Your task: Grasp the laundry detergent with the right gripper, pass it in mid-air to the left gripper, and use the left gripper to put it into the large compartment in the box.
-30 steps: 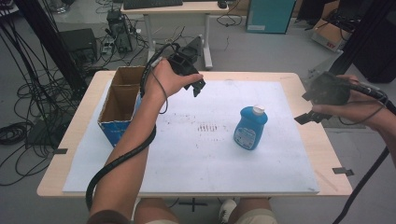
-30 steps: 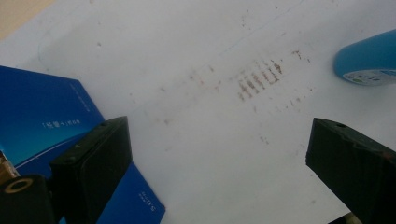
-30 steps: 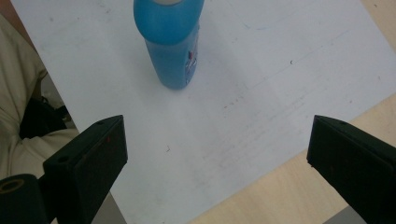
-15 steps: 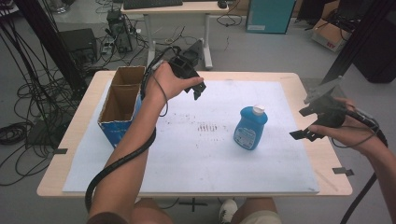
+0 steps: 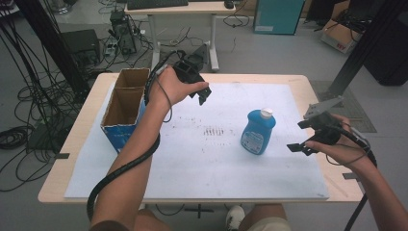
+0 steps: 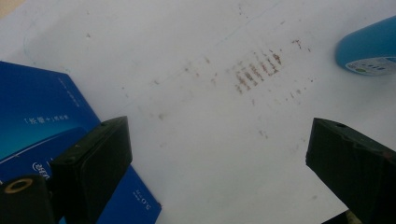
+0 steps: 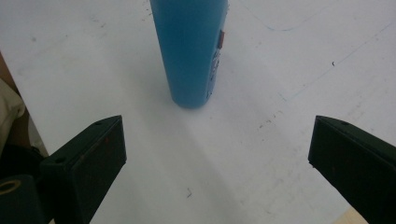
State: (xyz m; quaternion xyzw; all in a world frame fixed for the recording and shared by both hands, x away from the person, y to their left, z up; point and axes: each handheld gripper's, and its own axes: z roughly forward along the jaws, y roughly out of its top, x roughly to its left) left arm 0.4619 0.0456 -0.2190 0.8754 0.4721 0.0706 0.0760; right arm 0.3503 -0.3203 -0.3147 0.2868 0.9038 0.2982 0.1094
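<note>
Both grippers are gaping wide: the right gripper [image 5: 305,136] is nearing the upright blue bottle [image 5: 258,132] standing mid-table, the left gripper [image 5: 198,88] is hovering beyond. Closing off-centre risks toppling it.

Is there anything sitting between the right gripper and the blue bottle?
Nothing visible. The right gripper is open and faces the blue bottle; in the right gripper view there is bare white sheet between the jaws and the bottle's base.
</note>
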